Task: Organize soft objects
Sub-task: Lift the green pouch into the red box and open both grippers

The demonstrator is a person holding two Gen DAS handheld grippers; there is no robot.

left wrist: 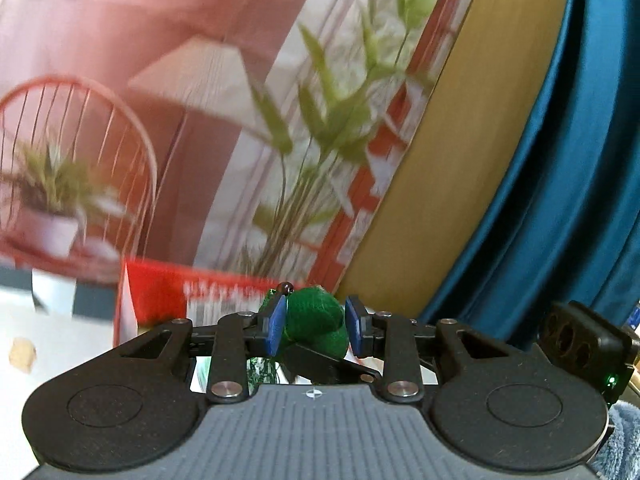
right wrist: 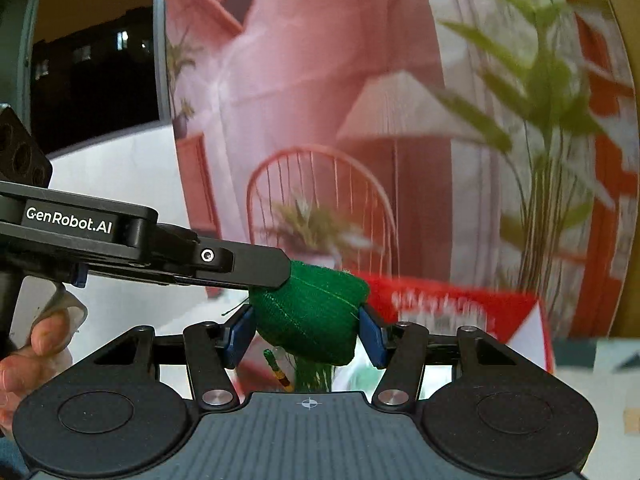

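Both grippers clamp the same green felt pouch (right wrist: pixel 306 314), held up in the air between them: the right gripper (right wrist: pixel 306 330) pinches its rounded body across the width, the left gripper (left wrist: pixel 314 326) grips it from the side. Its long axis runs roughly level, slanting down toward the right. Behind stand a red box (right wrist: pixel 452 304), a leafy plant (left wrist: pixel 332 120), a pink printed backdrop (right wrist: pixel 304 72) and a teal curtain (left wrist: pixel 568 160).
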